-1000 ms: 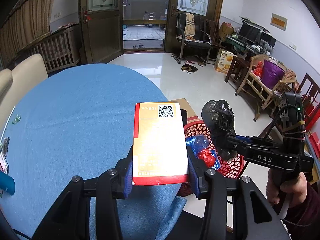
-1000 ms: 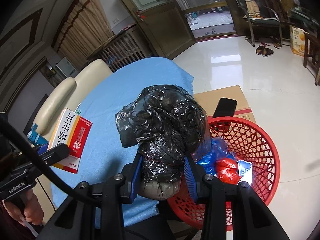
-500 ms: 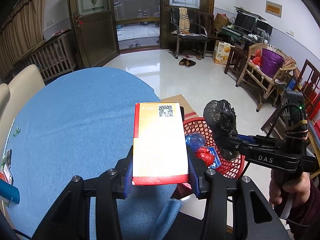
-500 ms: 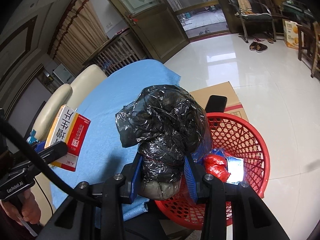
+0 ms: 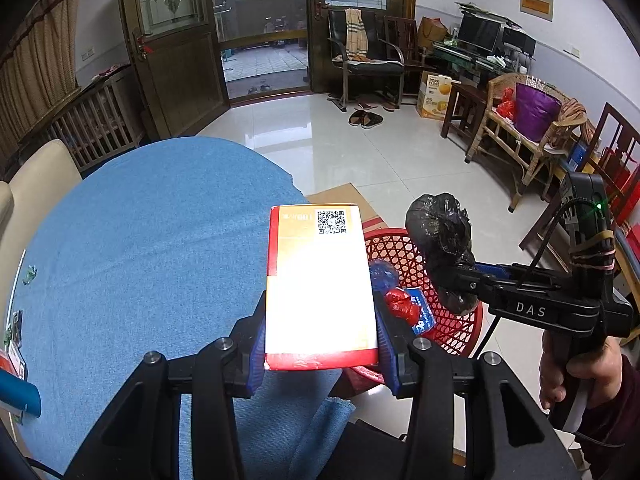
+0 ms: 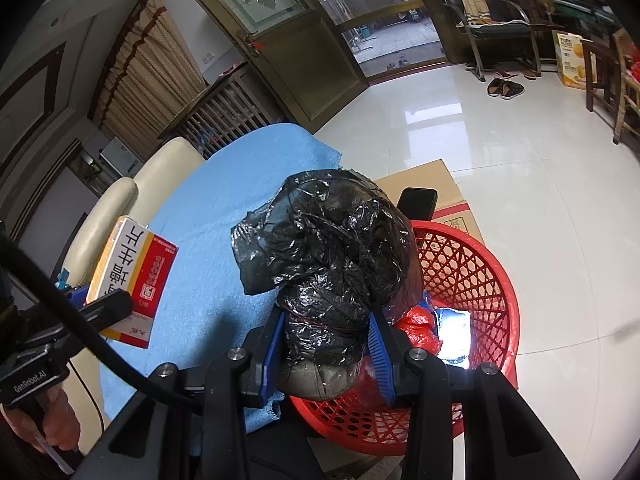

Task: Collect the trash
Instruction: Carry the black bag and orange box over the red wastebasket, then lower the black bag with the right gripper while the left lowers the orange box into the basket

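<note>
I have my right gripper clenched on a knotted black plastic bag above the red mesh basket, which already holds red and blue scraps. My left gripper grips a red-and-yellow carton over the blue-clothed table edge beside the basket; both drops remain.

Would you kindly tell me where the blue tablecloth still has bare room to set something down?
The blue tablecloth is bare across its middle and far end, from the cream chair to the edge above the red basket. Small clutter crowds only its near left rim. The basket already holds red and blue trash.
</note>
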### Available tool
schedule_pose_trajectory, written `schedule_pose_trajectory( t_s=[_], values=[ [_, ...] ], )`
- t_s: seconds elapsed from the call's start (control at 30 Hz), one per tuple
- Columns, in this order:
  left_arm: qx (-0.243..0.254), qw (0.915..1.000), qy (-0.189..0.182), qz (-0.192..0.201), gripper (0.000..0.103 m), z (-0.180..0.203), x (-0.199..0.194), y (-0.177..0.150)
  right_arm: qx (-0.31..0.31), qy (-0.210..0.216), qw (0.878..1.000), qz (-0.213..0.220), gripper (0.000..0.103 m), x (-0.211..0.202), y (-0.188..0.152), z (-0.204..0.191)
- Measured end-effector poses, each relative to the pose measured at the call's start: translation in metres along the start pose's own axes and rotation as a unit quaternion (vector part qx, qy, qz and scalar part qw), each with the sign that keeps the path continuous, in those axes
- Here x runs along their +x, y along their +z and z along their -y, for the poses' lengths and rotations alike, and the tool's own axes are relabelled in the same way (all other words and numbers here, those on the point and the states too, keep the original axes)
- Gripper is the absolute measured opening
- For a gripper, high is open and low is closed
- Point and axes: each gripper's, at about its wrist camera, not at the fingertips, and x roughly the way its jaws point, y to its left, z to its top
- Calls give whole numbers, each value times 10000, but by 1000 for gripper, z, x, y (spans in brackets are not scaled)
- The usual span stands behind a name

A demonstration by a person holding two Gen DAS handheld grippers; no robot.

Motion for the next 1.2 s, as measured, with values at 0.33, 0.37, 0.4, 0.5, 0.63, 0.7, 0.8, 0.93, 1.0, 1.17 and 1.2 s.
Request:
schedule_pose_trajectory(
  t_s=[0.33,0.37,0.4,0.5,0.63,0.7,0.8,0.93,1.0,1.17,1.2],
  values=[
    [102,9999,-58,-73,48,5,4,1,45,11,10000,-36,42,1,-1,2],
    [106,9999,-72,-85,48,6,4,2,53,15,10000,-40,42,1,-1,3],
    [115,9999,-82,-95,48,7,5,2,54,13,10000,-41,42,1,-1,3],
    [144,9998,-101,-111,48,9,6,3,63,17,10000,-44,42,2,-2,3],
    [168,9997,-128,-132,48,11,7,3,82,15,10000,-52,42,4,-2,6],
    [175,9996,-143,-150,48,13,8,2,98,22,9999,-65,42,5,-3,7],
    [190,9995,-157,-172,48,15,9,3,112,32,9999,-80,42,6,-4,7],
    [185,9995,-189,-199,48,17,11,3,117,38,9999,-83,42,7,-4,8],
    [176,9994,-205,-218,48,17,13,4,138,50,9998,-93,42,7,-4,8],
    [125,9991,-294,-296,48,14,17,4,188,56,9997,-125,42,10,-5,10],
    [131,9991,-288,-299,48,17,17,3,200,57,9997,-133,42,10,-4,11]
  ],
)
